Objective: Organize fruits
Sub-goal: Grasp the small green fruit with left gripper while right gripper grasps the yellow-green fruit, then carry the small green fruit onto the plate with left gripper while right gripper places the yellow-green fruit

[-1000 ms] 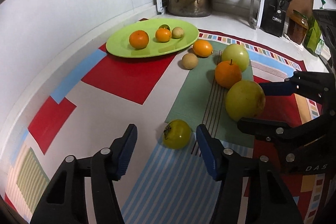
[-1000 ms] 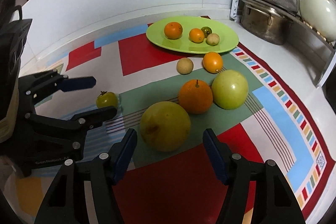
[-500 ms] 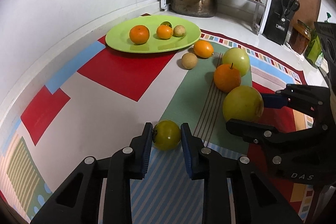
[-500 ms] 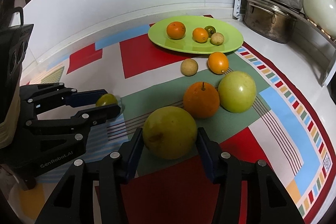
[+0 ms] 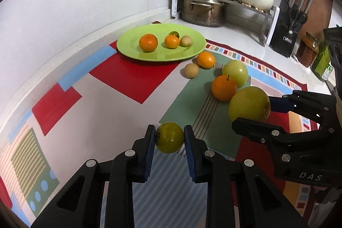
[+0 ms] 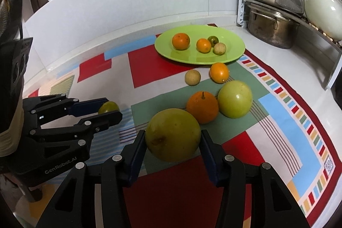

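Green plate [image 6: 235, 50] holds four fruits; my left gripper [image 5: 170, 138] clamps the small green tomato [image 5: 170, 140], my right gripper [image 6: 172, 138] the large yellow-green round fruit [image 6: 173, 135], four more wait.

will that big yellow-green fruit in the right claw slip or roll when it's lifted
The big yellow-green fruit looks smooth and round, wider than the right claw pads, so it may twist or slip. Likely heavy for this grip. If released on the flat mat, it would probably roll.
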{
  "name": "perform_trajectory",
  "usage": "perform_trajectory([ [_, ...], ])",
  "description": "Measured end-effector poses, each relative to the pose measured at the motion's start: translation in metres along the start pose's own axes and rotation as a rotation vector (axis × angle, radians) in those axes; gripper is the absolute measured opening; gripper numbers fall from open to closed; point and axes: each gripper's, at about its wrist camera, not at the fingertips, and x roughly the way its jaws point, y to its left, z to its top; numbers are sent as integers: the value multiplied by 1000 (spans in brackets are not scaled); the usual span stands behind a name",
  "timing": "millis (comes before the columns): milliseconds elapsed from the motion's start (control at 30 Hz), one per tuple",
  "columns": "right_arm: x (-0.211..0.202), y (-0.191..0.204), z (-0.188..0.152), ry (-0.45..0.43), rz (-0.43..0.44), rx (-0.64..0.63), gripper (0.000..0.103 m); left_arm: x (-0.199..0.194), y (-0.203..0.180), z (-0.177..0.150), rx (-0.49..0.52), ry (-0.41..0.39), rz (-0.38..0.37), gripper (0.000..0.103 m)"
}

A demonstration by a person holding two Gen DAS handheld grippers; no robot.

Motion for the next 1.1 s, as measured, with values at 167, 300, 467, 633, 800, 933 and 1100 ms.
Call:
perform_trajectory([
  [167, -15, -2, 4, -32, 18, -14, 50, -15, -6, 0, -42, -31, 37, 27],
  [300, -27, -6, 9, -61, 37, -20, 50, -26, -10, 1, -83, -46, 58, 27],
  [467, -40, -14, 15, -95, 53, -28, 50, -39, -20, 6, -113, -67, 88, 27],
  [633, -54, -23, 22, -123, 71, -34, 50, -52, -32, 16, -124, -96, 134, 27],
  [800, -64, -33, 32, -147, 88, -46, 50, -61, -39, 31, -144, -136, 151, 27],
  [933, -71, -39, 45, -171, 96, -62, 50, -66, -44, 48, -158, -172, 163, 27],
  [1100, -73, -51, 66, -197, 106, -79, 50, -69, -48, 70, -164, -210, 182, 27],
])
